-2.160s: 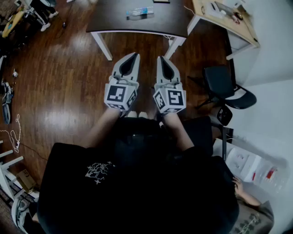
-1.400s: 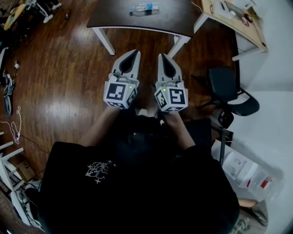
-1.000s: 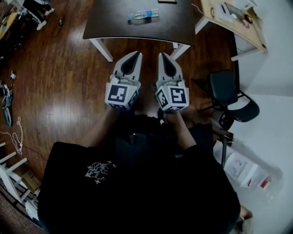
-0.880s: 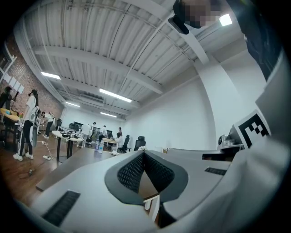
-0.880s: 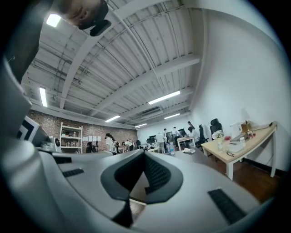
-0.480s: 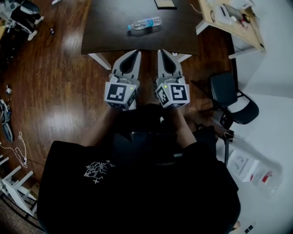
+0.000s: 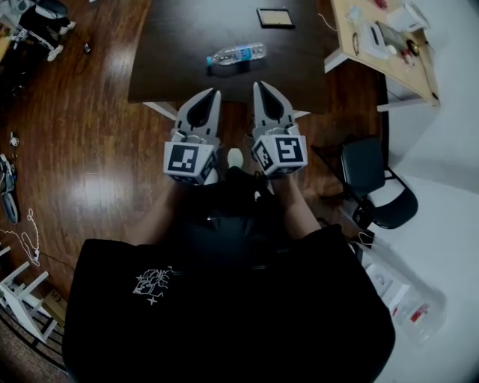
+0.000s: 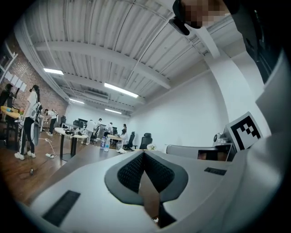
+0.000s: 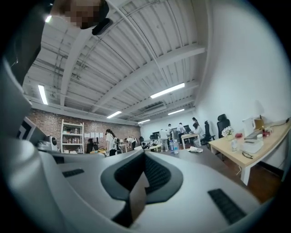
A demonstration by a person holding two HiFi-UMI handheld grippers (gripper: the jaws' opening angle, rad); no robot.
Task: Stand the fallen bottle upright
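While the person stands at the near edge of the dark tabletop (image 7: 172, 45), the head view shows both arms stretched straight out from the body. The left forearm (image 7: 159, 213) and right forearm (image 7: 293, 213) run forward side by side. The left gripper (image 7: 214, 93) and right gripper (image 7: 257, 84) are held level and close together, not touching, marker cubes facing up. Their tips just reach over the tabletop's near edge. And the bottle (image 7: 236, 54)? It lies on its side across the tabletop, blue label showing, just beyond the tips and clear of both. A dark flat slab (image 7: 275, 17) sits farther back, and a black chair (image 7: 370, 176) stands on the wooden floor (image 7: 90, 149) off to the right.

Over to the left gripper view: the left gripper (image 8: 143, 154) has its jaws together at the tip, with nothing between them. They aim level across the tabletop, the other gripper's marker cube (image 8: 245, 130) alongside at the right. No sign of the fallen bottle from here.

Now the right gripper view: the right gripper (image 9: 144, 153) has its jaws closed too, nothing held, pointing level down the room.
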